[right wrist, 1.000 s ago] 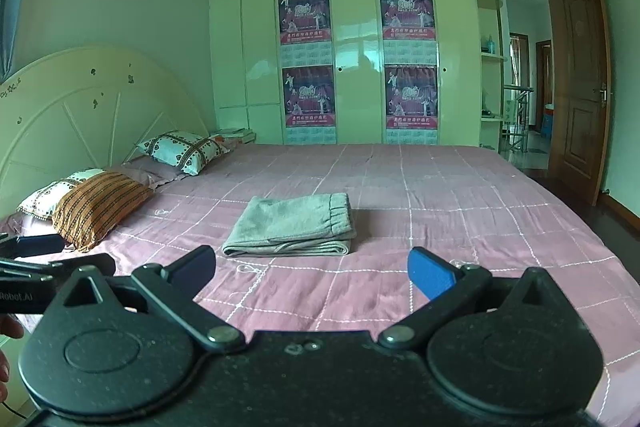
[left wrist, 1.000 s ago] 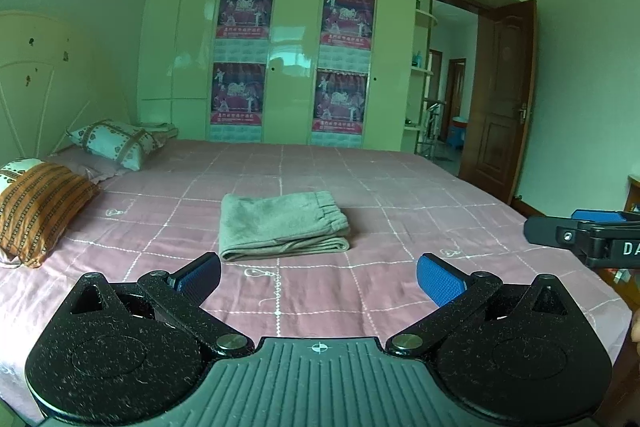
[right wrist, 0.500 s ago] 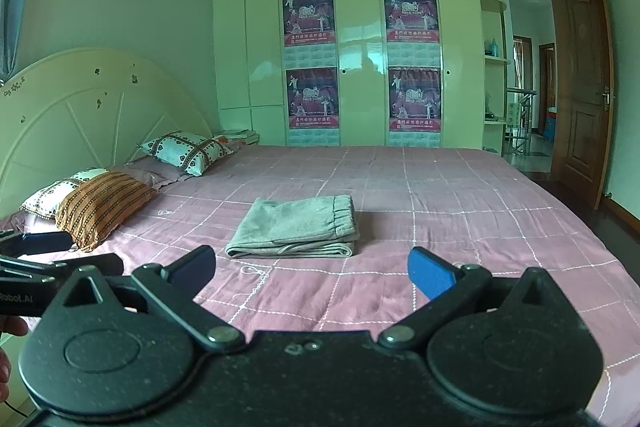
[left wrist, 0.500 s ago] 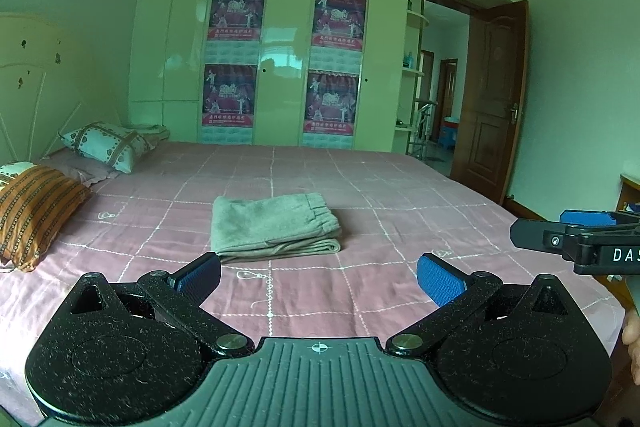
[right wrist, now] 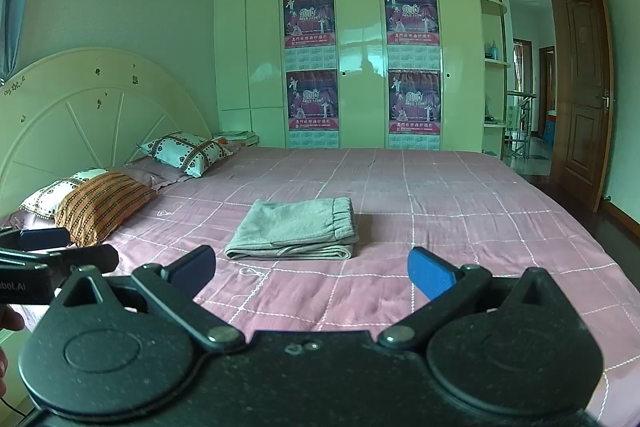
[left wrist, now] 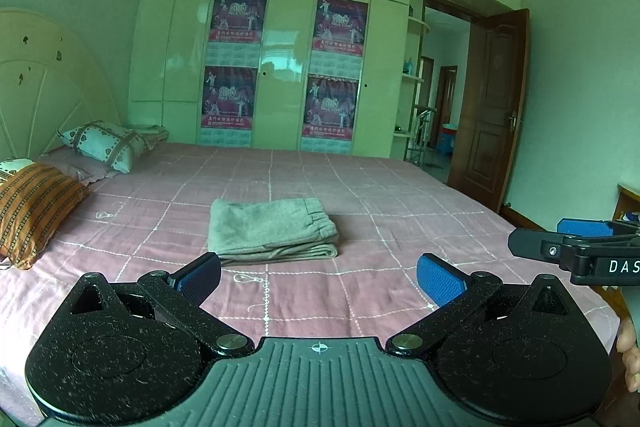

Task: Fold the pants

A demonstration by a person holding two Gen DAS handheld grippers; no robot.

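Grey pants [left wrist: 272, 229] lie folded into a neat rectangle on the pink checked bed cover [left wrist: 400, 195], waistband to the right. They also show in the right wrist view [right wrist: 294, 229]. My left gripper [left wrist: 318, 277] is open and empty, held back from the pants above the bed's near edge. My right gripper [right wrist: 310, 267] is open and empty, also short of the pants. Each gripper shows at the side of the other's view: the right one [left wrist: 576, 247], the left one [right wrist: 52, 251].
Pillows [right wrist: 100, 199] lie at the headboard [right wrist: 88, 107] on the left. A pale wardrobe with posters [right wrist: 360, 67] stands behind the bed. An open brown door [right wrist: 580, 87] is at the right. A wooden stand [left wrist: 626, 203] is at the far right.
Both grippers have drawn slightly back and drifted; the pants sit a little further left in the left wrist view. The pants have not moved. Both grippers stay open.
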